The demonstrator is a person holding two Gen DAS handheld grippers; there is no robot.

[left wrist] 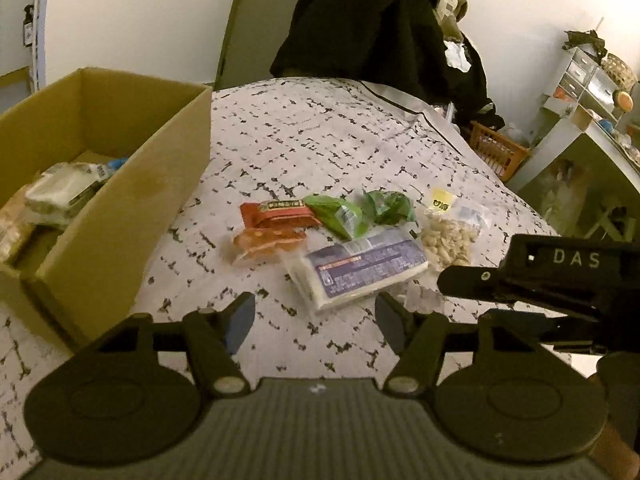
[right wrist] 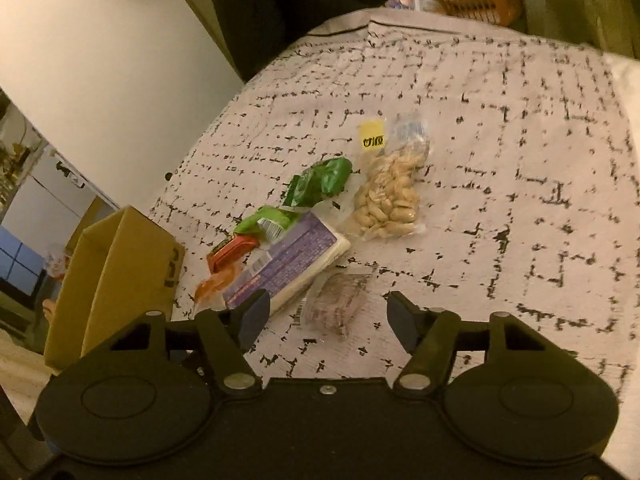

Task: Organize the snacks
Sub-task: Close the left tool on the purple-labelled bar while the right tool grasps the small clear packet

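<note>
you're reaching for the snacks (left wrist: 352,236) heaped on the bed right of the box (left wrist: 120,184), left tongs (left wrist: 316,316) and right tongs (right wrist: 326,318) both part open and empty, so next close on one packet.

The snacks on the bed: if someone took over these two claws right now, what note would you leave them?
Left claw: open, empty, hanging just short of the purple-label packet.
Right claw: open, empty, a small clear packet between its fingers but not gripped.
On the bedspread: red packet, orange packet, two green packets, bag of nuts.
Done: several packets already lie in the cardboard box.
Left: move the loose snacks into the box.
</note>
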